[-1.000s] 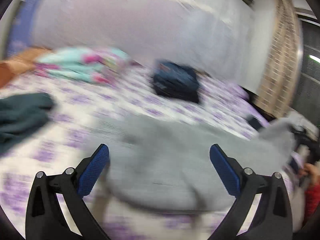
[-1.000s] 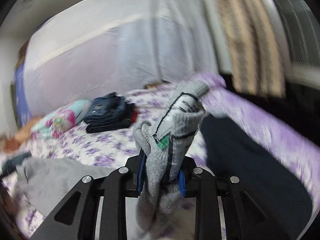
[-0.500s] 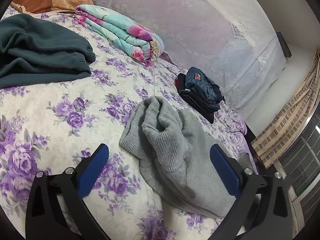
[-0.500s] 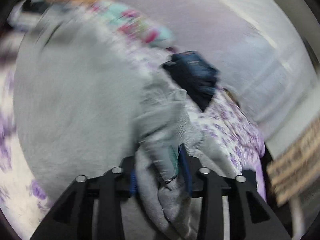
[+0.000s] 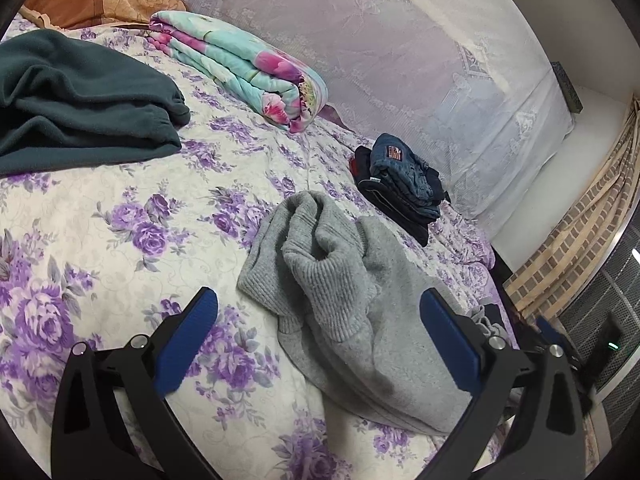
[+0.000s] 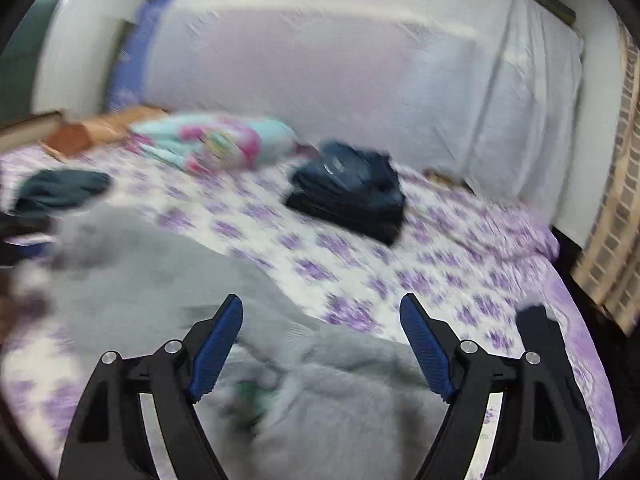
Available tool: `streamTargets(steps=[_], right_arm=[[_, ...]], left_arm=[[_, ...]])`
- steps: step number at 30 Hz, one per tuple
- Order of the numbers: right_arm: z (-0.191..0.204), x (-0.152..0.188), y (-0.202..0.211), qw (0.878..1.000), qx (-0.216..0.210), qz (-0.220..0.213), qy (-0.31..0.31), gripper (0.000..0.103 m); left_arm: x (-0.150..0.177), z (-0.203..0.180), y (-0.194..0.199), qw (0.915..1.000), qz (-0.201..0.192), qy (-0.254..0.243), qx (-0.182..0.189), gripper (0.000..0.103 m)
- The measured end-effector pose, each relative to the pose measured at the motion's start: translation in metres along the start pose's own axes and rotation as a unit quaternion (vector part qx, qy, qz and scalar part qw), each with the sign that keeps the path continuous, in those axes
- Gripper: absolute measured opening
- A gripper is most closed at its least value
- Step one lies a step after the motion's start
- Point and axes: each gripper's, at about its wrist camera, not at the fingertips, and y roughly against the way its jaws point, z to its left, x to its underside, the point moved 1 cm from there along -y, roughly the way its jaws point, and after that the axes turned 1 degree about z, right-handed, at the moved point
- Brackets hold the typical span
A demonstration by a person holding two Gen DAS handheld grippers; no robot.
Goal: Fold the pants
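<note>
Left wrist view: left tongs (image 5: 318, 322), pads spread wide, empty, held above the bed (image 5: 120, 216). Between and just beyond the pads: grey pants (image 5: 348, 300), bunched in a heap on the flowered bedspread, ribbed cuffs crumpled on top, the rest trailing toward the bed edge. Not laid flat, no clean fold showing.

Right wrist view: right tongs (image 6: 322, 344), pads likewise apart, nothing held; picture smeared by motion. Pants (image 6: 160, 292) below and to the left, a green tag (image 6: 252, 390) near the left pad.

Further out: folded jeans (image 5: 404, 196), rolled flowered blanket (image 5: 240, 68), dark green garment (image 5: 80, 104), brown pillow (image 5: 100, 4), lace curtain (image 5: 420, 72).

Risks, as judged:
- Pinching the heap blind could catch several layers at once, dragging the bundle rather than spreading it.
- Cloth near the bed edge may slide off if pulled that way.
- Ribbed cuffs may slip from a shallow grip.
- Fast right-hand motion makes a missed grasp likely.
</note>
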Motion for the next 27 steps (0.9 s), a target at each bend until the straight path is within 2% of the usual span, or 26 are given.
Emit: streamTargets(steps=[1,2,3,4,6,8,10,11,12,13,14,15,19,20,23,25,27], right_arm=[[0.006,0.008,-0.026,0.999,-0.006,0.050,0.008,0.081],[0.016,0.021,-0.050,0.994,-0.031,0.104,0.019,0.078],[0.020,0.029,-0.056,0.993,-0.043,0.105,0.021,0.079],[0.020,0.029,-0.055,0.995,-0.040,0.087,0.017,0.079],[0.013,0.020,-0.047,0.994,-0.054,0.096,0.004,0.078],[0.007,0.011,-0.024,0.996,-0.064,0.059,-0.017,0.079],[0.002,0.009,-0.002,0.998,-0.054,0.020,-0.032,0.080],[0.000,0.007,0.005,0.999,-0.039,0.003,-0.034,0.085],[0.000,0.011,0.008,0.999,-0.029,0.001,-0.031,0.097],[0.001,0.017,0.002,0.999,-0.019,0.012,-0.023,0.100],[0.008,0.029,-0.019,0.998,-0.017,0.063,-0.002,0.100],[0.013,0.043,-0.039,0.994,-0.033,0.103,0.006,0.099],[-0.020,0.038,-0.034,0.984,-0.119,0.095,-0.093,0.099],[-0.028,0.038,-0.024,0.983,-0.130,0.072,-0.110,0.099],[-0.048,0.043,0.008,0.987,-0.104,0.015,-0.123,0.099],[-0.063,0.050,0.015,0.988,-0.086,0.005,-0.126,0.099],[-0.079,0.063,0.015,0.988,-0.062,0.010,-0.141,0.099]], left_arm=[[0.000,-0.001,0.000,1.0000,0.001,-0.002,-0.002,0.098],[0.000,-0.001,-0.001,1.0000,0.001,-0.003,-0.005,0.098],[0.001,-0.002,-0.002,1.0000,0.002,-0.005,-0.008,0.098],[0.001,-0.002,-0.002,0.9999,0.003,-0.006,-0.010,0.098],[0.000,-0.003,-0.003,0.9999,0.004,-0.008,-0.011,0.098],[0.000,-0.003,-0.004,0.9999,0.005,-0.009,-0.013,0.098],[0.000,-0.003,-0.004,0.9998,0.006,-0.011,-0.014,0.098],[0.000,-0.003,-0.004,0.9998,0.006,-0.011,-0.015,0.098],[0.000,-0.003,-0.004,0.9998,0.008,-0.011,-0.016,0.098],[0.001,-0.003,-0.004,0.9997,0.009,-0.013,-0.017,0.098],[0.001,-0.004,-0.005,0.9997,0.010,-0.014,-0.018,0.098],[0.001,-0.005,-0.005,0.9996,0.012,-0.015,-0.020,0.098],[0.002,-0.009,-0.009,0.9987,0.028,-0.030,-0.029,0.098],[0.003,-0.011,-0.011,0.9979,0.038,-0.038,-0.036,0.098],[0.007,-0.018,-0.012,0.9946,0.065,-0.060,-0.053,0.098],[0.010,-0.020,-0.010,0.9944,0.075,-0.054,-0.050,0.098],[0.009,-0.021,-0.010,0.9952,0.086,-0.024,-0.039,0.098]])
